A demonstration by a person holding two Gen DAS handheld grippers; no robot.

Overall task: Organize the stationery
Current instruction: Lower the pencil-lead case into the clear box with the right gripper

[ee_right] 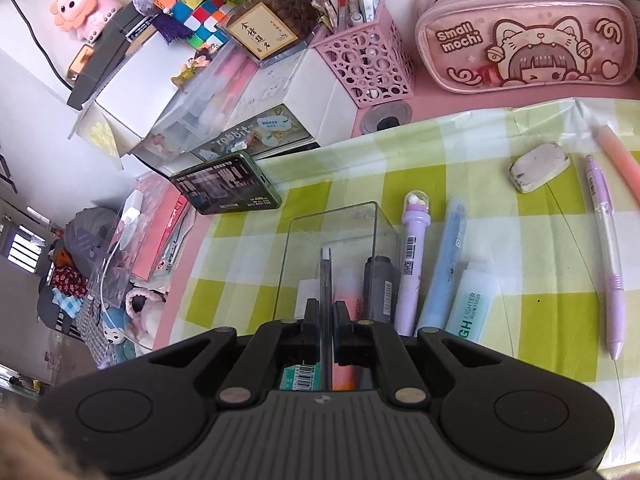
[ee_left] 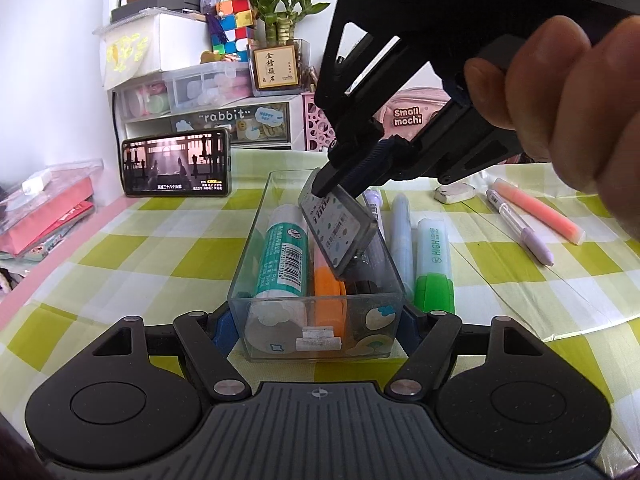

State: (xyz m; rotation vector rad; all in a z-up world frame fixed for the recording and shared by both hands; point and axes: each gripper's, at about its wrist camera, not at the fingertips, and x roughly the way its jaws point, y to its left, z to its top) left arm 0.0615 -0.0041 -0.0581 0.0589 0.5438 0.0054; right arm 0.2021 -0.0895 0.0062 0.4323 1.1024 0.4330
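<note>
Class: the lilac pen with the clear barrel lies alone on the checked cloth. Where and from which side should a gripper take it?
Probably mid-barrel, from straight above, fingers closing across its width. The lilac pen lies flat and is long and thin. The pink highlighter and eraser crowd its top end, but the cloth beside the middle is bare.

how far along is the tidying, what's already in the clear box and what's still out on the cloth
Partly done. The clear box, clamped by the left gripper, already holds a glue stick, an orange marker and a dark pen. In hand: the right gripper is lowering a flat case into it. Still out: purple pen, blue pen, green highlighter, eraser, pink highlighter, lilac pen.
</note>
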